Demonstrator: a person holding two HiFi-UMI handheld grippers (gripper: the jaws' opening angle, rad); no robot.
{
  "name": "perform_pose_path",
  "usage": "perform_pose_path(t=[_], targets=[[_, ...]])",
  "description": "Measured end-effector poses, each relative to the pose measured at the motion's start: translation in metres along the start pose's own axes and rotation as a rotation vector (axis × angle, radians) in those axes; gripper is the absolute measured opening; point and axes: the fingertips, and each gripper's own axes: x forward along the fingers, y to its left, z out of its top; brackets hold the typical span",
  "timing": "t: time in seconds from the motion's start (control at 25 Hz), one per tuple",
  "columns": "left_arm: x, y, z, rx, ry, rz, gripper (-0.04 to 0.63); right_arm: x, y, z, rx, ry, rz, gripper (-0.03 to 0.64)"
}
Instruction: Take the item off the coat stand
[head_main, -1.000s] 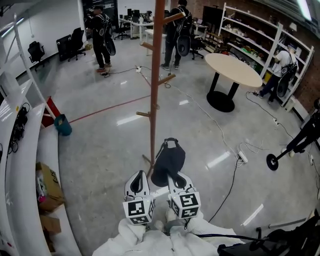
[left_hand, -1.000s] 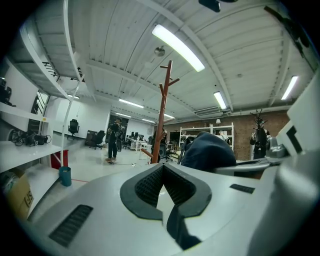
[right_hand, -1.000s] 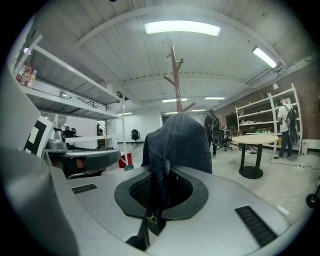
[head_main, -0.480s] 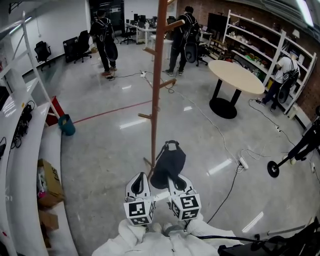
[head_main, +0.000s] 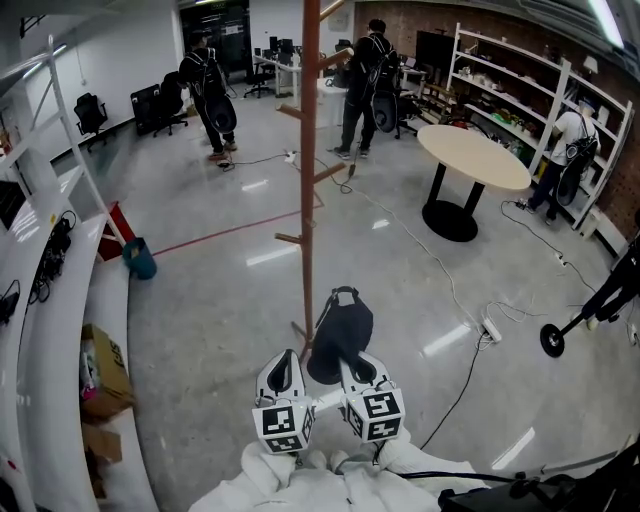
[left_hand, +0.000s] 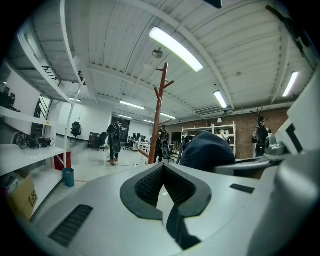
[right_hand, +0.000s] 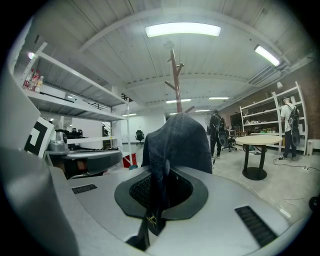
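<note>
Side by side before the coat stand (head_main: 308, 200): left hand-held gripper (head_main: 285, 354) level, jaws together, empty; right hand-held gripper (head_main: 353, 354) clamps the dark cap (head_main: 338, 328).

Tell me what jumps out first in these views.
A dark cap is clamped in the right hand-held gripper, low at centre in the head view. Just beyond it rises the tall brown coat stand, its visible pegs bare, on the shiny grey floor.
</note>
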Motion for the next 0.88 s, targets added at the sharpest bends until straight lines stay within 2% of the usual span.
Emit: perform_pose_path(t=[0.4, 0.88], targets=[[0.0, 0.009, 0.005, 0.028, -0.002, -0.007, 0.0, 0.011, 0.01, 0.003, 0.004, -0.011, 0.007, 0.02], [0.004, 0.019, 0.004, 0.027, -0.002, 0.002, 0.0, 0.022, 0.011, 0.003, 0.006, -0.014, 0.006, 0.02]])
